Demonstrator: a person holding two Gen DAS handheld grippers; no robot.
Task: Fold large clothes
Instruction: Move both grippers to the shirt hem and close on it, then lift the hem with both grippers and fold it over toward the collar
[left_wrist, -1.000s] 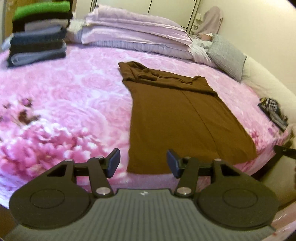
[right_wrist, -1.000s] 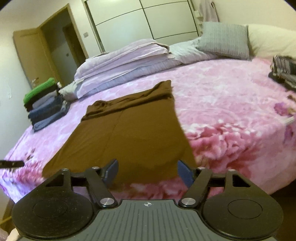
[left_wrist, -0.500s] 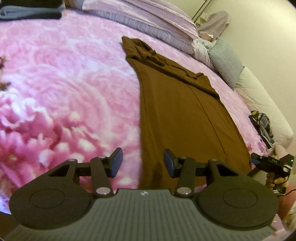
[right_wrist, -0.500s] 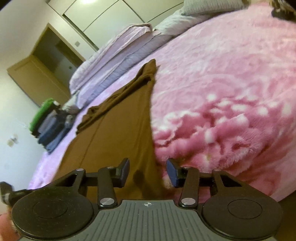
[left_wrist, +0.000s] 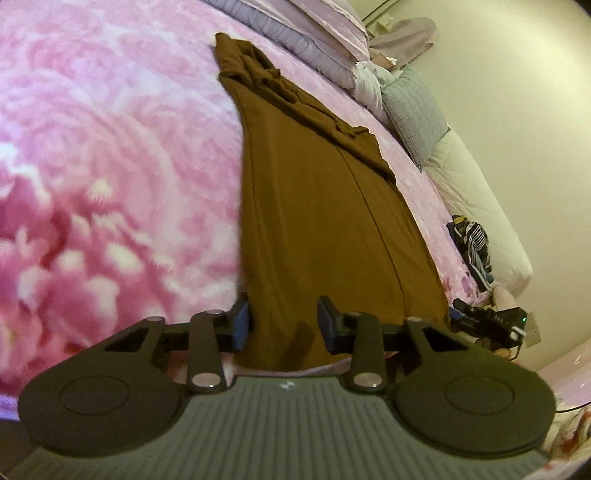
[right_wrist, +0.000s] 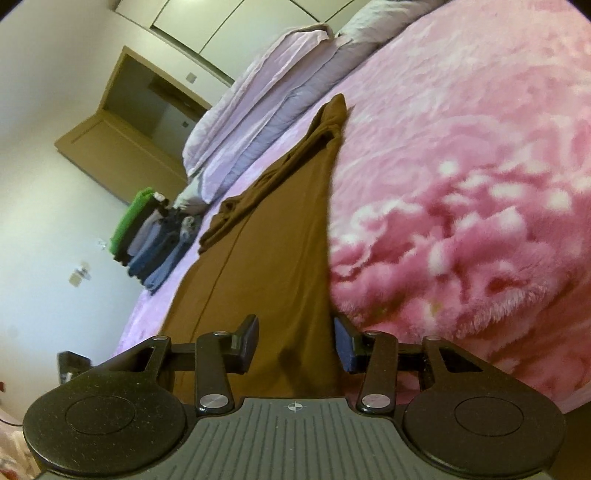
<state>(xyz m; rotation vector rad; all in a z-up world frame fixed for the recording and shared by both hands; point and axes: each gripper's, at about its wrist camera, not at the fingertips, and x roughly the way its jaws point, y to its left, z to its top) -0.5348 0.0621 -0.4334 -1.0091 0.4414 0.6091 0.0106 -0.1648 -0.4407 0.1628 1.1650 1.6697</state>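
Brown garment (left_wrist: 317, 206) lies flat, lengthwise on the pink floral blanket (left_wrist: 110, 155) of the bed, its near hem at the bed's edge. Left gripper (left_wrist: 283, 325) sits at the garment's near left corner: fingers part-open, just been closing, hem cloth between them, pads not visibly pressing. Right gripper (right_wrist: 295, 345) at the near right corner: fingers part-open, hem between, right edge just beside one pad; grip cannot be told. Stack of folded clothes (right_wrist: 151, 240) beyond the garment's far left.
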